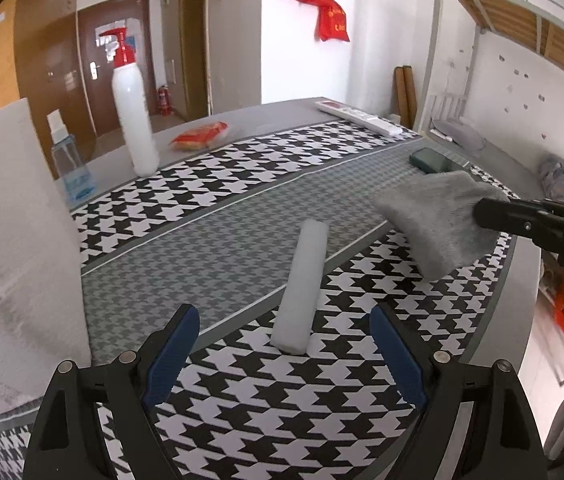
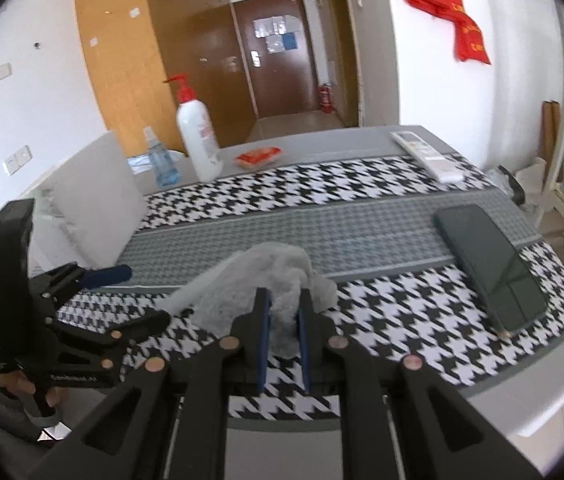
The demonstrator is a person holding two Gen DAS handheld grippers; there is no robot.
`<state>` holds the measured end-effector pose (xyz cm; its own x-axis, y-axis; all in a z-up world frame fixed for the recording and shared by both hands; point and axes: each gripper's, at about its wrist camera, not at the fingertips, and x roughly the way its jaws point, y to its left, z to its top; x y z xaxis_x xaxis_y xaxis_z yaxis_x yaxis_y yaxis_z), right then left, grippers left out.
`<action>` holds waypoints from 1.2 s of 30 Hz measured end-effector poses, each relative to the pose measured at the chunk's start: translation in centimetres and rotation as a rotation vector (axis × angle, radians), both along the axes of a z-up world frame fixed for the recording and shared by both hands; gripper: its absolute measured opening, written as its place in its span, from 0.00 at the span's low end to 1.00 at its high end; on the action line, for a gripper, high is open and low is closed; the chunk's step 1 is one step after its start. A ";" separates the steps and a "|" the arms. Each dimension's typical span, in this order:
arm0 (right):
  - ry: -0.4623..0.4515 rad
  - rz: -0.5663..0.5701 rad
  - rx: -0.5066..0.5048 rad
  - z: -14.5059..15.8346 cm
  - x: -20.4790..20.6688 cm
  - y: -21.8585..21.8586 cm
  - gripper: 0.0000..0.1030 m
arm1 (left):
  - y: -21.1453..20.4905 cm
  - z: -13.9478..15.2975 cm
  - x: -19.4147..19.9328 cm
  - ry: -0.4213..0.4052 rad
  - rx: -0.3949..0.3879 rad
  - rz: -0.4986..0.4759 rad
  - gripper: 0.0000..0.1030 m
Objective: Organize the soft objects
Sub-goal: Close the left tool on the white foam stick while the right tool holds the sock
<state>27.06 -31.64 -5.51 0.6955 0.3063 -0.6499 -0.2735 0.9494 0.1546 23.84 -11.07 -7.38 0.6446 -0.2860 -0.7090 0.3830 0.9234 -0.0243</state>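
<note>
The right gripper (image 2: pixel 284 320) clamps the grey cloth (image 2: pixel 278 280), lifted at centre frame; carry it high, clear of the foam roll (image 1: pixel 302 292). The left gripper (image 1: pixel 284 356) hangs spread wide, empty.

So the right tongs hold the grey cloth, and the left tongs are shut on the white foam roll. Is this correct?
Not quite. The left tongs are open: in the left wrist view the white foam roll lies untouched between them. The right tongs do hold the grey cloth.
</note>
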 end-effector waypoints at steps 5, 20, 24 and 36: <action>0.018 -0.049 -0.004 -1.2 0.1 -0.9 0.65 | -0.5 -0.1 0.5 0.005 0.004 -0.015 0.85; 0.017 -0.025 0.027 -1.9 -0.1 0.1 0.68 | -1.4 -1.0 2.2 0.029 0.032 -0.042 0.66; 0.017 -0.026 0.027 -2.0 0.0 0.3 0.68 | -1.8 -1.4 2.5 0.052 0.038 -0.057 0.56; 0.034 -0.033 0.033 -2.6 0.0 0.4 0.68 | -3.2 -1.8 2.7 0.058 0.088 -0.078 0.25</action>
<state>27.11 -31.23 -8.16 0.6833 0.3055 -0.6632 -0.2362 0.9519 0.1951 26.51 -14.22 -9.23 0.5800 -0.2682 -0.7692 0.4537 0.8906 0.0316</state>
